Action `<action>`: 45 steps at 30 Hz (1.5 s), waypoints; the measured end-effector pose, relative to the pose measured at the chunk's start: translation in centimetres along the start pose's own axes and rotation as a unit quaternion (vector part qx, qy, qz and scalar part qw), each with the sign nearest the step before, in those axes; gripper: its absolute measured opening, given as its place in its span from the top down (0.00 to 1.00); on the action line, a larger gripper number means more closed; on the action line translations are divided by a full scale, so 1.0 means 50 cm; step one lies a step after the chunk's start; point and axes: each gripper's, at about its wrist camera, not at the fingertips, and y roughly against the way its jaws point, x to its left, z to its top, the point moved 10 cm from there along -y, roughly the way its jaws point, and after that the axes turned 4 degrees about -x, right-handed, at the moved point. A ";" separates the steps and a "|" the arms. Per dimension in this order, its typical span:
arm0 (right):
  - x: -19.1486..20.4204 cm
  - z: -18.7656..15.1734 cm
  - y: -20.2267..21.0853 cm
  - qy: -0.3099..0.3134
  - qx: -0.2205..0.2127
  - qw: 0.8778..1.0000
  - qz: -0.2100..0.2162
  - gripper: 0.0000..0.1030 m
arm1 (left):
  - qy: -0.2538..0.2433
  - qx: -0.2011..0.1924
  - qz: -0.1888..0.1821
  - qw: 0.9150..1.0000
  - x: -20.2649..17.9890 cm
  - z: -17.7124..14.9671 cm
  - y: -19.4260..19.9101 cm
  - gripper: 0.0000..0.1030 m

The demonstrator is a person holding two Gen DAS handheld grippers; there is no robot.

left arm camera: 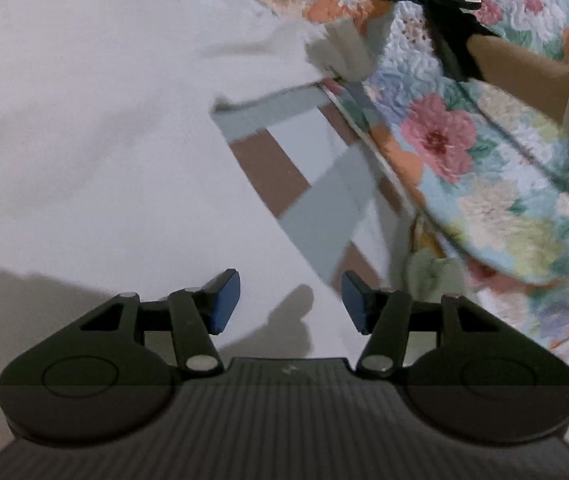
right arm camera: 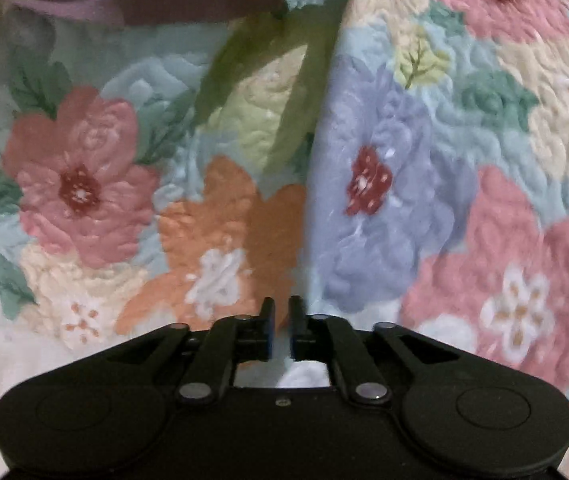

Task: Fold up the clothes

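Lying flat beneath the left gripper, a white garment fills the frame from 8 to 12 o'clock — long axis indeterminate, no legible labels. Jaws apart, empty. Right gripper — jaws nearly together, gripping nothing — faces a floral quilt.

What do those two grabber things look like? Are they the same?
Yes, they look like twins. The left gripper and the right gripper are both matte black, with two rounded lobes, silver round pivot pins, hinged link bars and blue pads on the fingers. The left one's body has fine ridges.
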 end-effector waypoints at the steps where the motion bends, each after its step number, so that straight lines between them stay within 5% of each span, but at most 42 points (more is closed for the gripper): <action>1: 0.006 -0.005 0.001 -0.010 0.001 1.000 0.003 0.58 | 0.012 0.007 -0.009 1.000 -0.004 -0.005 -0.001 0.46; 3: 0.019 -0.015 0.004 -0.031 0.004 0.999 0.009 0.54 | -0.001 0.007 0.004 1.000 0.002 0.001 0.027 0.46; 7: 0.214 0.024 0.087 -0.063 -0.014 0.978 0.201 0.54 | -0.026 0.006 0.050 0.998 0.058 0.016 0.156 0.38; 9: 0.309 0.038 0.142 -0.056 -0.028 0.957 0.283 0.54 | -0.048 0.042 0.119 0.991 0.128 0.003 0.260 0.37; 12: 0.431 0.044 0.220 0.001 -0.069 0.934 0.349 0.54 | -0.037 0.067 0.243 0.967 0.247 -0.015 0.457 0.38; 15: 0.522 0.054 0.271 0.020 -0.096 0.915 0.392 0.54 | 0.026 -0.002 0.329 0.944 0.330 -0.034 0.665 0.38; 19: 0.611 0.038 0.330 0.025 -0.078 0.901 0.427 0.54 | 0.081 -0.138 0.437 0.885 0.412 -0.090 0.905 0.38; 23: 0.681 0.016 0.398 0.041 -0.067 0.889 0.451 0.54 | 0.217 -0.161 0.459 0.847 0.468 -0.202 1.001 0.38; 26: 0.707 -0.003 0.421 0.034 -0.048 0.887 0.457 0.54 | 0.299 -0.190 0.390 0.850 0.467 -0.279 1.006 0.37; 30: 0.726 -0.023 0.435 0.026 -0.025 0.893 0.448 0.54 | 0.374 -0.223 0.328 0.838 0.493 -0.342 0.966 0.35; 34: 0.735 0.002 0.440 0.044 -0.038 0.894 0.445 0.54 | 0.340 -0.272 0.359 0.826 0.516 -0.324 0.982 0.35; 38: 0.741 0.036 0.418 0.027 -0.039 0.896 0.441 0.48 | 0.259 -0.311 0.443 0.800 0.521 -0.276 1.024 0.35; 41: 0.750 0.039 0.393 0.001 -0.022 0.903 0.429 0.47 | 0.291 -0.321 0.441 0.786 0.545 -0.275 1.028 0.35; 45: 0.773 0.016 0.386 -0.016 0.023 0.896 0.443 0.47 | 0.315 -0.331 0.463 0.759 0.569 -0.296 1.039 0.37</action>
